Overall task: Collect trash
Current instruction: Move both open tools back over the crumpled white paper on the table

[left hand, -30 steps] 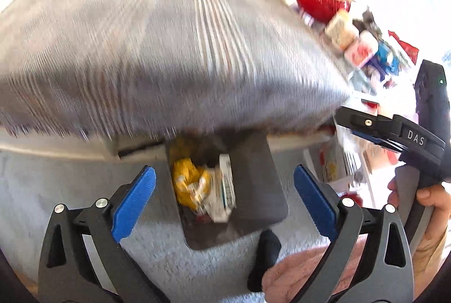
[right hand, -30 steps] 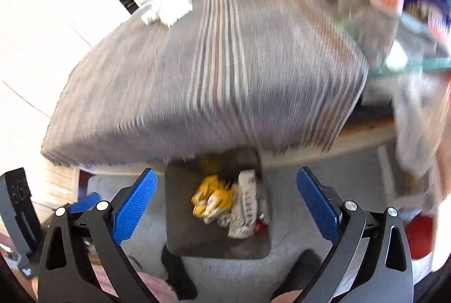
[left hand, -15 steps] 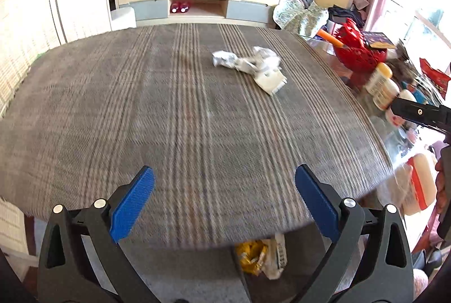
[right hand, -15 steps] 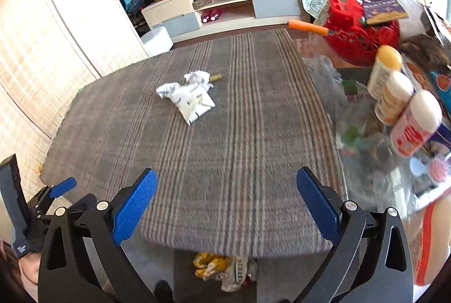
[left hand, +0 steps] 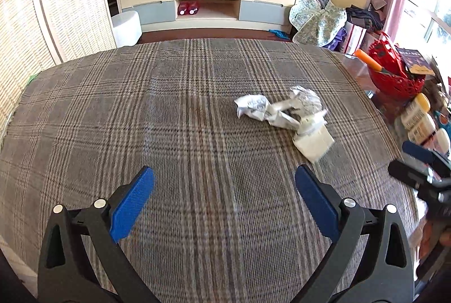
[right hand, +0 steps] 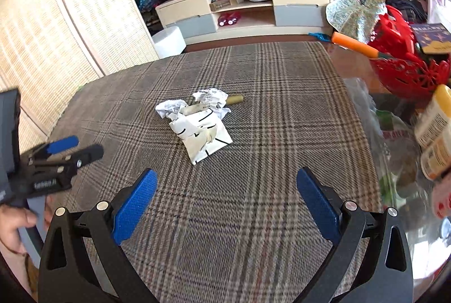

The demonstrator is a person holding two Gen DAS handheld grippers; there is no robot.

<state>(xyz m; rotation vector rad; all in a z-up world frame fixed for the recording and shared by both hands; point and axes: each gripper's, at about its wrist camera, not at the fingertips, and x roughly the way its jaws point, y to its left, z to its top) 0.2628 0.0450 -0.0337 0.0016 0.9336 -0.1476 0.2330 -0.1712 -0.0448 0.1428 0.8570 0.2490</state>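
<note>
A heap of crumpled white paper and wrappers [left hand: 284,116] [right hand: 197,125] lies on the plaid tablecloth [left hand: 169,119] [right hand: 267,162], with a small olive tube [right hand: 235,99] at its far side. My left gripper [left hand: 224,198] hovers open above the near part of the cloth, the heap ahead and to its right. My right gripper [right hand: 225,198] is open too, with the heap ahead and slightly left. Both hold nothing. Each gripper shows at the edge of the other's view, the right one [left hand: 422,170] and the left one [right hand: 56,159].
A red basket [left hand: 394,77] [right hand: 408,68] with an orange-handled tool, several bottles [right hand: 434,128] and a plastic bag [right hand: 380,133] crowd the table's right side. A TV cabinet [left hand: 208,1], a white stool [left hand: 126,28] and a woven screen [right hand: 56,21] stand beyond.
Both grippers rose from the bin under the table edge to above the tabletop. The bin with yellow and white trash has dropped out of view, and the paper heap now lies ahead.
</note>
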